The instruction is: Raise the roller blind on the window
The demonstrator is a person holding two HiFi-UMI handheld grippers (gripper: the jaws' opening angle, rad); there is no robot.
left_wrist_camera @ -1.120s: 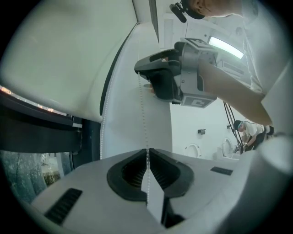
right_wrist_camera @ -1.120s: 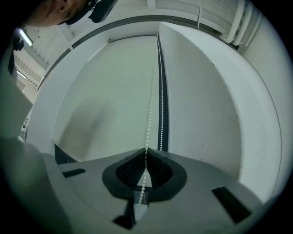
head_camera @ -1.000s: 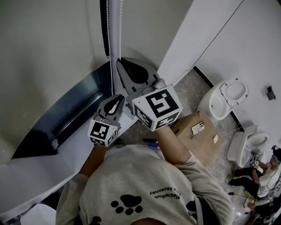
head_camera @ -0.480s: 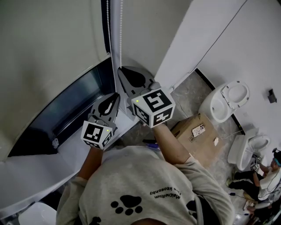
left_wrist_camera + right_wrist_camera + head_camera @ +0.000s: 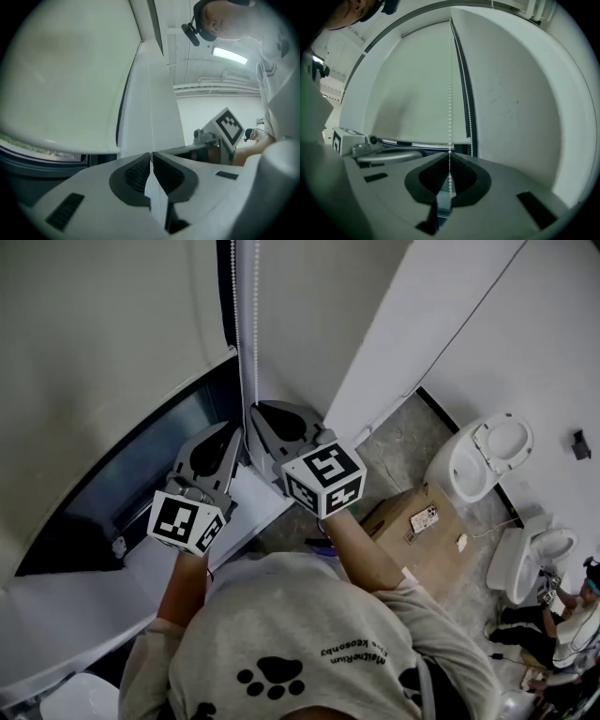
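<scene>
The pale roller blind (image 5: 94, 352) hangs over the dark window (image 5: 150, 470); in the right gripper view its bottom bar (image 5: 422, 139) lies just above my jaws. Two strands of white bead chain (image 5: 234, 296) run down beside the frame. My left gripper (image 5: 236, 427) is shut at the left strand, and that chain (image 5: 149, 112) drops straight into the closed tips of the left gripper (image 5: 151, 153). My right gripper (image 5: 253, 409) is shut on the other strand. That strand (image 5: 450, 93) passes between the pads of the right gripper (image 5: 449, 153), and beads show below them.
A white sill (image 5: 84, 592) runs under the window. To the right a white wall panel (image 5: 412, 334) slants down to the floor, where a cardboard box (image 5: 422, 526) and two toilets (image 5: 483, 451) (image 5: 534, 545) stand. Another person (image 5: 562, 610) crouches at the far right.
My left gripper has climbed up and to the left beside the chain. The right gripper has sunk lower with its strand. Both have stayed shut.
</scene>
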